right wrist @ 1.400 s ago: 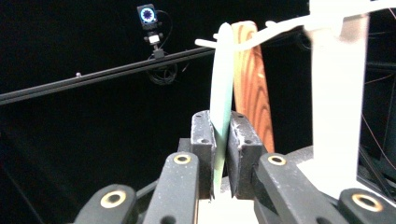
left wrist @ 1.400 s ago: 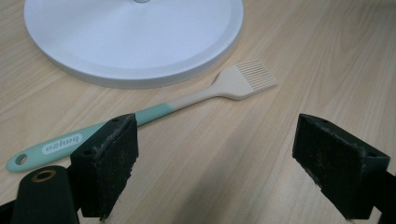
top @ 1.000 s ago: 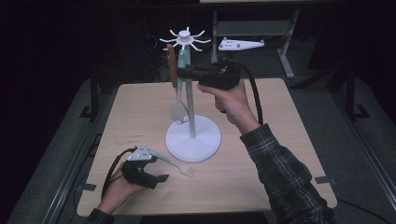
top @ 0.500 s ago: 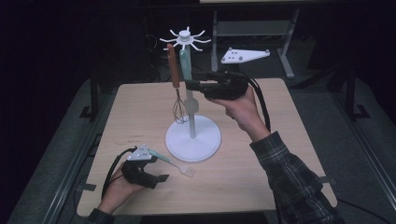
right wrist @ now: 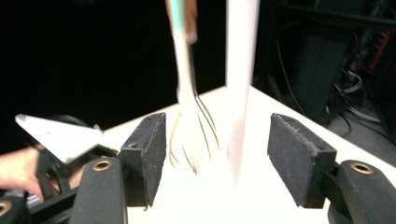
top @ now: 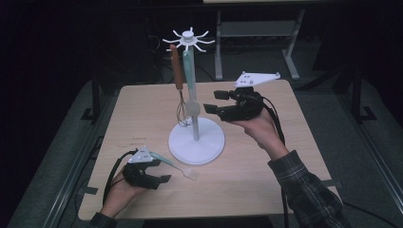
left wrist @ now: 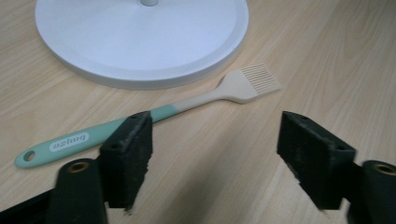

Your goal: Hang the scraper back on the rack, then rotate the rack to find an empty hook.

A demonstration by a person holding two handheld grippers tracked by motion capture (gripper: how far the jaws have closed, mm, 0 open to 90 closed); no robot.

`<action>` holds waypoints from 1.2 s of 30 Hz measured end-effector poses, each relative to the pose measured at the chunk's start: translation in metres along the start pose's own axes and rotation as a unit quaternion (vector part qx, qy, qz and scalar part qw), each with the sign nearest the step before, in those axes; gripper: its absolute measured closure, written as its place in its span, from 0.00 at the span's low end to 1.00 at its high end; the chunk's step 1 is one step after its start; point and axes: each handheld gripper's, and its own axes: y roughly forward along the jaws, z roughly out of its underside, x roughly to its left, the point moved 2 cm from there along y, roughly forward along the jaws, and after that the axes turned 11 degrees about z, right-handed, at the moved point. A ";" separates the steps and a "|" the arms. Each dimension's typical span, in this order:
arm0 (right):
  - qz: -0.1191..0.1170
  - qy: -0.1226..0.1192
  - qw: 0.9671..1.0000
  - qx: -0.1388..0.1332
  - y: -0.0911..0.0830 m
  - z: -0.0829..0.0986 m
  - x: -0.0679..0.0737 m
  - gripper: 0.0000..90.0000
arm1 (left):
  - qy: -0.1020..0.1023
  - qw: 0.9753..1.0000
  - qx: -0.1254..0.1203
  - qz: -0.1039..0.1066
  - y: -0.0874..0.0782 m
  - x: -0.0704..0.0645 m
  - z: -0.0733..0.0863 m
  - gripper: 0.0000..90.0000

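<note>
Left claw was seen spread, empty, low over desk. Pastry brush lay flat at stand base's 7 o'clock. Right claw spread at 3 o'clock. Judged: handle should be straddled mid-length, then pinched squarely.

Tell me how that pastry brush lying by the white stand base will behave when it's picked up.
The pastry brush looks slim, so probably light. Its flat handle lies flush on the table, so it likely won't roll. The pale bristle end looks like silicone and may flex.

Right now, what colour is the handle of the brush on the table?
Mint green, turning cream toward the bristles; the brush shows best in the left gripper view.
</note>
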 end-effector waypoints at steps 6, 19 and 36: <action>0.017 0.004 1.000 0.025 -0.005 0.028 -0.006 0.35 | -0.004 1.000 -0.001 0.001 -0.001 -0.001 0.000 0.46; 0.052 0.019 0.995 0.079 -0.018 0.103 -0.016 0.25 | -0.024 1.000 -0.008 0.004 -0.005 -0.002 -0.001 0.85; 0.120 0.043 0.979 0.160 -0.040 0.193 -0.024 0.16 | -0.014 1.000 -0.017 0.001 0.000 -0.005 -0.012 1.00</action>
